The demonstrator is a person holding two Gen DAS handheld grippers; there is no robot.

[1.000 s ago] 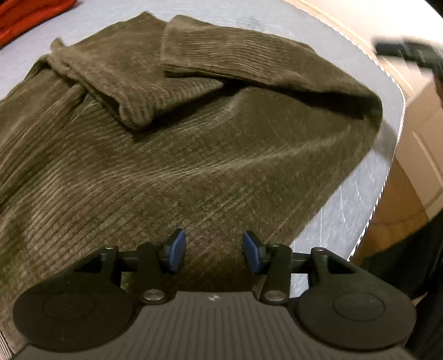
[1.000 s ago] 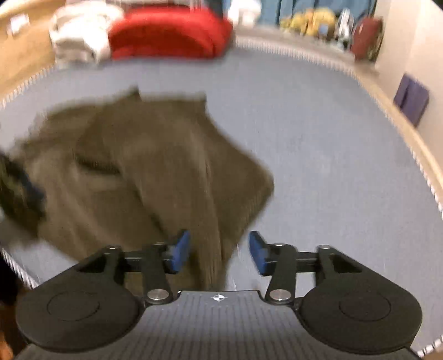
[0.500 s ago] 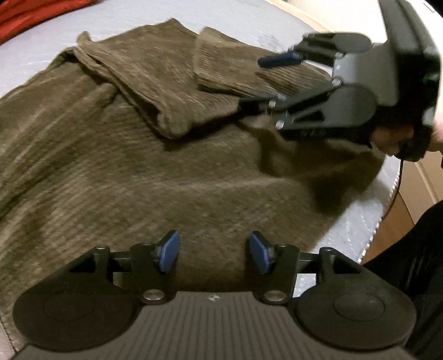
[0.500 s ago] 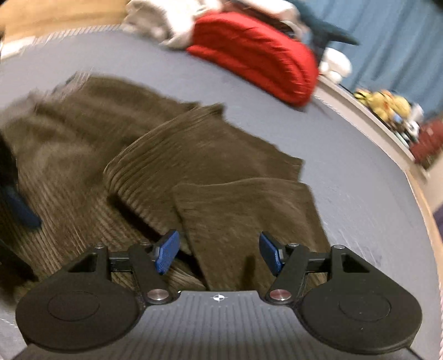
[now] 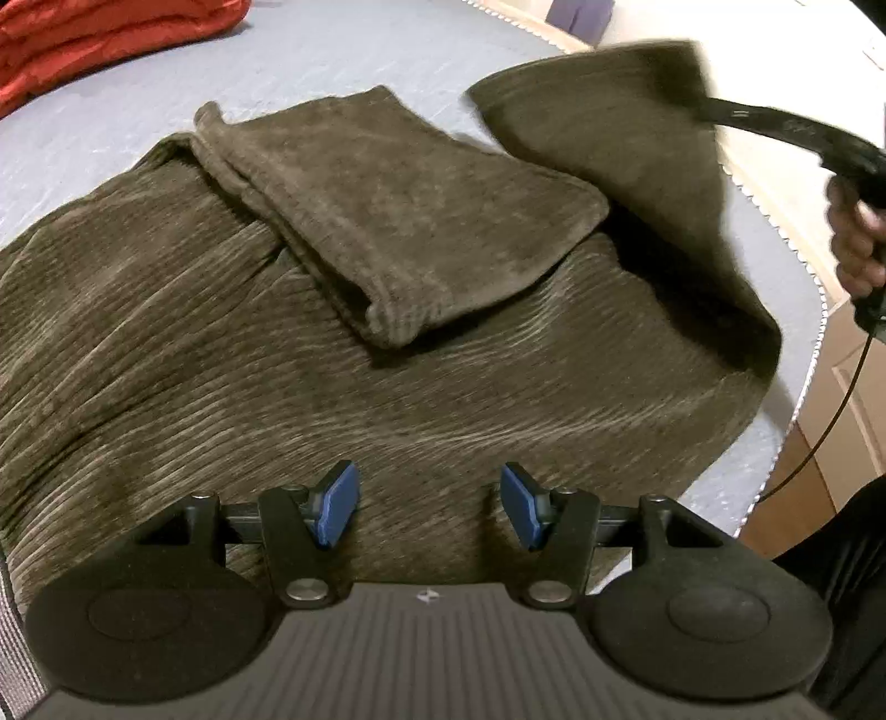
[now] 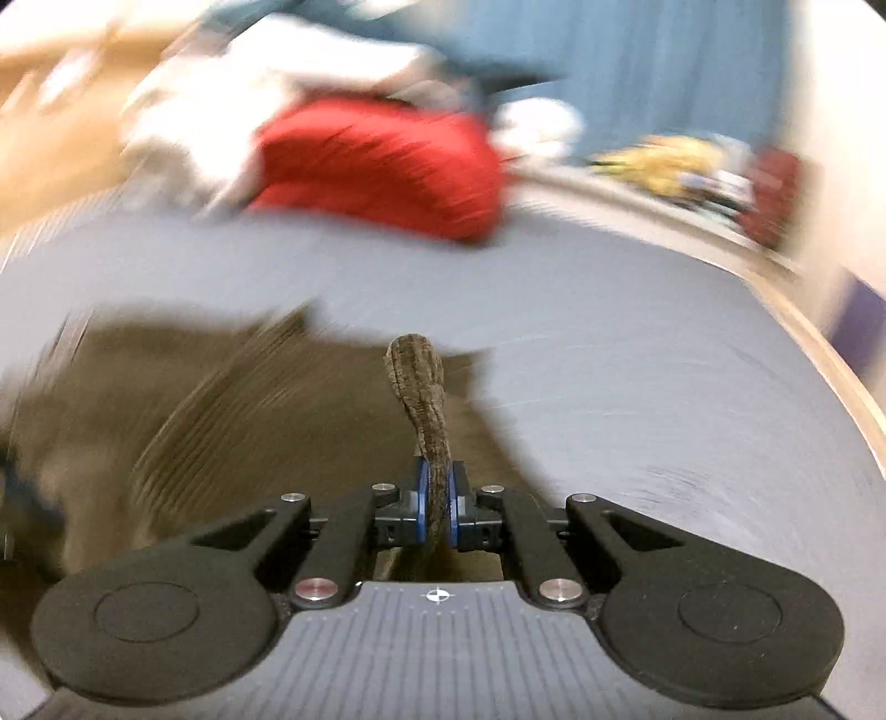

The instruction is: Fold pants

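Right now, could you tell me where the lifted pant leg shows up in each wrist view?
Left wrist view: the lifted pant leg hangs at upper right, raised off the rest of the pants.
Right wrist view: its pinched edge stands at centre, clamped in the right gripper.
Shared landmark: the red bedding, upper left there, upper centre here.

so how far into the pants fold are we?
Partway. One leg already lies folded back over the pants on the bed. In hand: the right gripper is shut on the other leg's edge, lifting it. The left gripper is open, holding nothing. Left: lay that leg down and finish folding.
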